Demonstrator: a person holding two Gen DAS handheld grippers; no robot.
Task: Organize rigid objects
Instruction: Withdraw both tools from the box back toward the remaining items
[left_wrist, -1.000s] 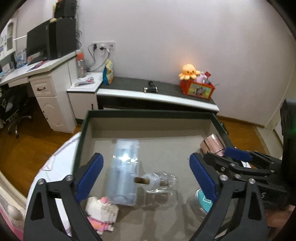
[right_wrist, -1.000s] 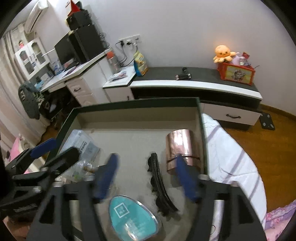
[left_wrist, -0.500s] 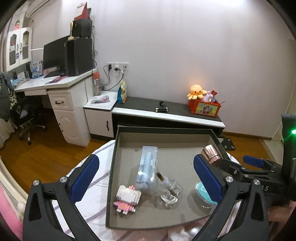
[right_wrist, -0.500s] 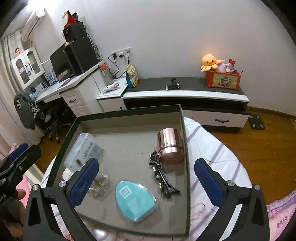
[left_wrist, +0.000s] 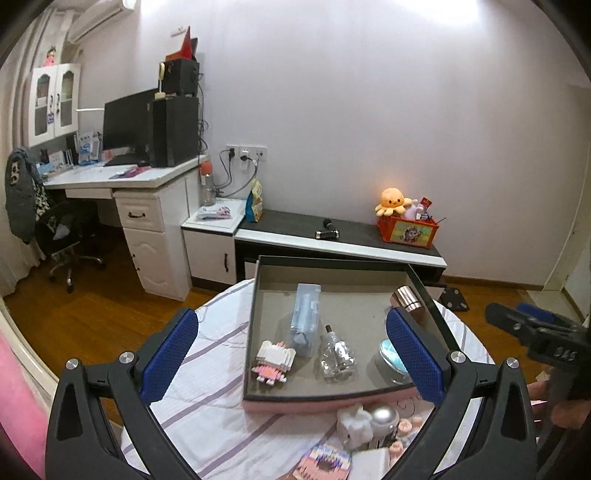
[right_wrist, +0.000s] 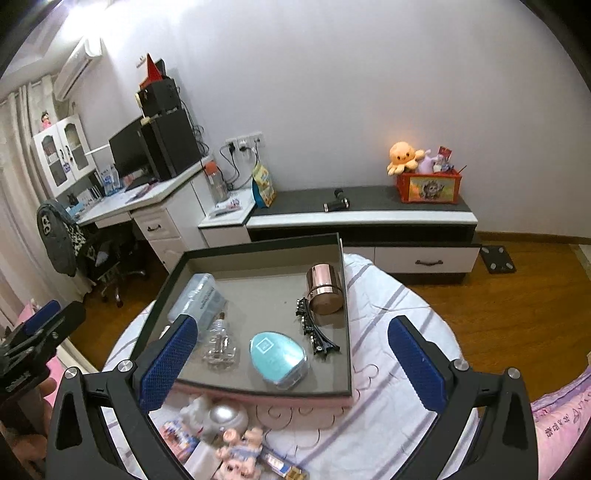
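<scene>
A dark-rimmed tray (left_wrist: 332, 264) (right_wrist: 258, 242) sits on a round table with a striped cloth. It holds a clear plastic case (left_wrist: 305, 308) (right_wrist: 197, 295), a glass bottle (left_wrist: 336, 352) (right_wrist: 218, 341), a pink-and-white block figure (left_wrist: 273, 360), a teal egg-shaped case (right_wrist: 277, 358) (left_wrist: 391, 356), a copper tin (right_wrist: 324, 284) (left_wrist: 407, 297) and black hair clips (right_wrist: 314, 328). My left gripper (left_wrist: 291, 356) is open and empty, above the tray's near edge. My right gripper (right_wrist: 291, 360) is open and empty, also raised over the near edge.
Small toys and trinkets (left_wrist: 369, 421) (right_wrist: 218, 424) lie on the cloth in front of the tray. A low TV cabinet (left_wrist: 340, 240) stands behind the table, a desk (left_wrist: 122, 181) at left. Wooden floor surrounds the table.
Both grippers have pulled up and back from inside the tray; the whole tray and table edge now show. Both stay open and empty.
</scene>
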